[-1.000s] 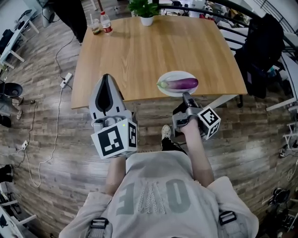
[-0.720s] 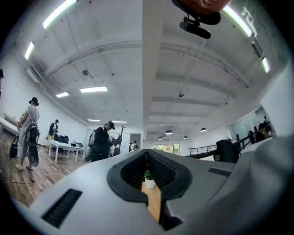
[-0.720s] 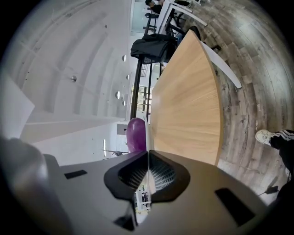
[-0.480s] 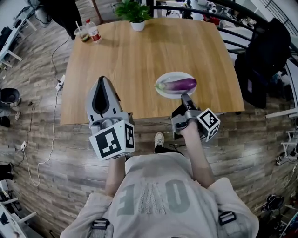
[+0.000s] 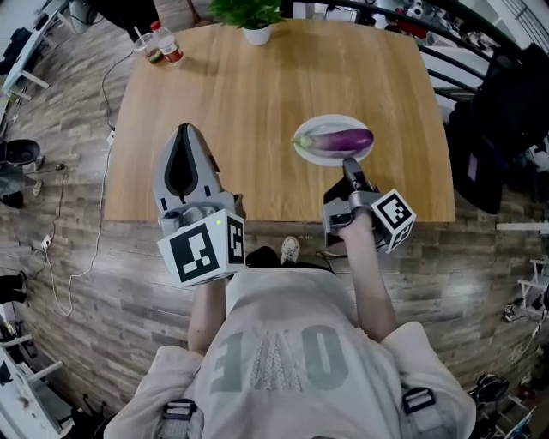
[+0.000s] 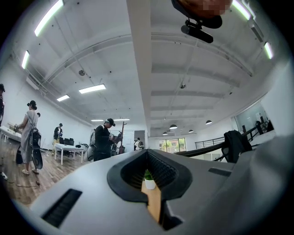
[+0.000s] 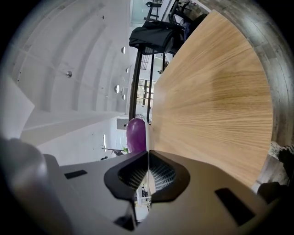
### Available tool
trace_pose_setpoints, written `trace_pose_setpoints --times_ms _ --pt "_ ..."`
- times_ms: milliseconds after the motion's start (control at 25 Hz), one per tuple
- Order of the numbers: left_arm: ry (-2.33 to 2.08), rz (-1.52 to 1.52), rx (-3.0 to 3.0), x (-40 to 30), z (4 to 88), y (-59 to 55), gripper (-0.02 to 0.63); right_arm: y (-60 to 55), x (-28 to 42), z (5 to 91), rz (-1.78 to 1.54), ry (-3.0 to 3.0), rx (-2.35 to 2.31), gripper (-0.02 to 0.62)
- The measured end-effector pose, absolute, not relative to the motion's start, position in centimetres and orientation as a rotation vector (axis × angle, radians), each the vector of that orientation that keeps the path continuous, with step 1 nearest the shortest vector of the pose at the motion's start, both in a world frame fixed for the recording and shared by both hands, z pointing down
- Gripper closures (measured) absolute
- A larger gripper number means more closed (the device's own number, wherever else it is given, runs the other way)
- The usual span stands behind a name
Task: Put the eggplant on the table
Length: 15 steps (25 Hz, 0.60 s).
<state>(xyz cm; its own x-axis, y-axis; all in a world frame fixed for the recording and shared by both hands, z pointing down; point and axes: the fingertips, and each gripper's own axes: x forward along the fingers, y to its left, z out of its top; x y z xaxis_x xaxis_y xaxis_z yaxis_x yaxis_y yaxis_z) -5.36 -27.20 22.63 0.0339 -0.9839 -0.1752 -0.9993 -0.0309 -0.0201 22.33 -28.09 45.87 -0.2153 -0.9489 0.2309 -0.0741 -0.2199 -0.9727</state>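
Note:
A purple eggplant [image 5: 336,140] lies on a white plate [image 5: 307,152] near the front right of the wooden table [image 5: 257,94]. My right gripper [image 5: 347,161] is shut and empty, its tip just short of the plate's near rim. Turned on its side, the right gripper view has the eggplant [image 7: 136,134] straight ahead beyond the shut right gripper [image 7: 148,153]. My left gripper [image 5: 182,129] is also shut and empty, held over the table's front left. In the left gripper view the gripper [image 6: 147,152] points up toward the ceiling.
A potted plant [image 5: 249,17] stands at the table's far edge, a bottle [image 5: 165,41] and a cup [image 5: 146,47] at its far left corner. A dark jacket [image 5: 506,111] hangs to the right. Cables [image 5: 69,214] run over the floor on the left. People [image 6: 103,137] stand far off.
The person has stepped closer to the table. The right gripper's tip has come up to the plate's near rim. Both grippers stay shut.

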Motion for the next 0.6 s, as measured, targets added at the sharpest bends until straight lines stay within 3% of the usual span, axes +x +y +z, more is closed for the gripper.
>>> trace_pose_setpoints --times_ms 600 --pt "2.058 0.225 -2.109 -3.8 20.6 -26.8 0.597 -28.7 21.1 45.7 -1.541 1.357 -1.248 0.571"
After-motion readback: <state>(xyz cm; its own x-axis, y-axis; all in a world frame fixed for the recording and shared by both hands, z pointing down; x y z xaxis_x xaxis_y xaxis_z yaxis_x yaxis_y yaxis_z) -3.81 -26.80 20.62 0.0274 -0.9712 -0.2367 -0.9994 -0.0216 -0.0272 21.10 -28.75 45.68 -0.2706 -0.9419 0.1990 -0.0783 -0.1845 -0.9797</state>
